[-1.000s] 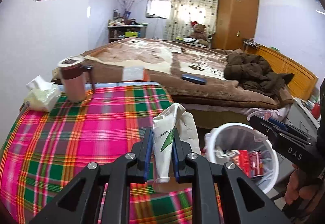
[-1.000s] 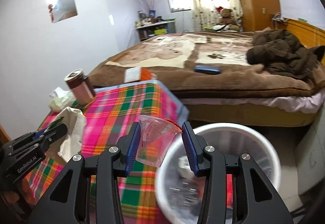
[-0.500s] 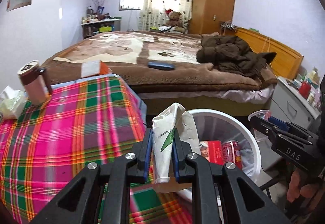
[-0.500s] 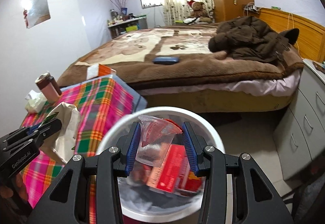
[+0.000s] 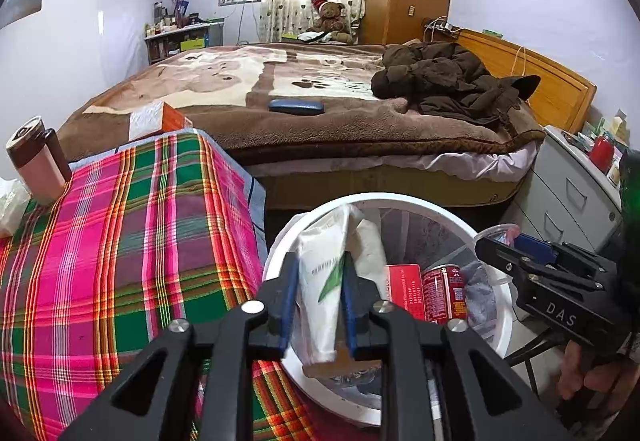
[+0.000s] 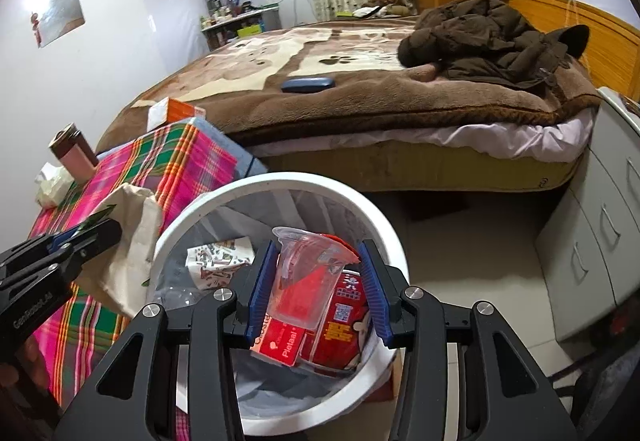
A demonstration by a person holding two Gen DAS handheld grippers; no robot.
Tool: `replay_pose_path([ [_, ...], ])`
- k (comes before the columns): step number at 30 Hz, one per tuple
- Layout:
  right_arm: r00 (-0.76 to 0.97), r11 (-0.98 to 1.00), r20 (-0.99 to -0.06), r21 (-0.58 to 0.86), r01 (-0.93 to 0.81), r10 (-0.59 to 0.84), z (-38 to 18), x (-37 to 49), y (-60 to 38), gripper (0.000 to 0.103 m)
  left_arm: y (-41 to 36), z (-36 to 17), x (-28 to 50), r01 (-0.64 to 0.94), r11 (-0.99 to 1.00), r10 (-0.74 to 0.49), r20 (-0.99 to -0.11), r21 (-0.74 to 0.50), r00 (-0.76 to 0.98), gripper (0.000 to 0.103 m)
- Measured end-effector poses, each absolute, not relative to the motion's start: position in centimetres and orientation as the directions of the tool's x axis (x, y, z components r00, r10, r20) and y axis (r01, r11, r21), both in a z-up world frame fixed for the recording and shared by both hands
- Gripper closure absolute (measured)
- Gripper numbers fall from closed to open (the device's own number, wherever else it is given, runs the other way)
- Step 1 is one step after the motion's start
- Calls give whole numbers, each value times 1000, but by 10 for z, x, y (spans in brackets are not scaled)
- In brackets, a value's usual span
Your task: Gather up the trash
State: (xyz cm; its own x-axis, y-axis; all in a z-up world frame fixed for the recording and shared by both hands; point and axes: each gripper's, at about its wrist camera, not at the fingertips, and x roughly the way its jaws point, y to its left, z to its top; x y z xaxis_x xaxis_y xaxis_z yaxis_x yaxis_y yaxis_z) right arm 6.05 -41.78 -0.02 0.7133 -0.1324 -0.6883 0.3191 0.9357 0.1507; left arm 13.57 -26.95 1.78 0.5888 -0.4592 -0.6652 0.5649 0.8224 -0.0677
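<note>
Two pieces of trash hang over the round white plastic bin (image 6: 280,181), so that each can drop inside. On the left, beside the desk with the pink and green plaid cloth (image 5: 120,233), the left tongs (image 5: 316,301) pinch a crumpled white paper bag (image 5: 324,281) above the near rim. The right tongs (image 6: 318,289) stand slightly spread around a clear plastic cup (image 6: 304,273) over the red boxes.
</note>
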Motion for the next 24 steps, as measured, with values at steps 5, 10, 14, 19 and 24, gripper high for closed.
replay_pose_path([
  [5, 698, 944, -703, 120, 308, -138, -3, 62, -413, 58, -264, 18, 134, 556, 826, -473, -657, -97, 587, 44],
  [10, 709, 942, -693, 134, 308, -133, -1, 59, -411, 39, -257, 21, 131, 546, 832, -467, -653, -97, 596, 36],
  [14, 714, 939, -684, 125, 319, -152, 4, 56, -407, 39, -250, 24, 129, 536, 839, -462, -647, -97, 606, 31],
  [19, 723, 937, -675, 138, 321, -148, 8, 53, -405, 39, -241, 34, 122, 524, 848, -451, -625, -77, 638, 29],
  [24, 742, 940, -656, 147, 308, -141, 13, 48, -394, 39, -230, 39, 114, 516, 853, -451, -613, -83, 648, 27],
])
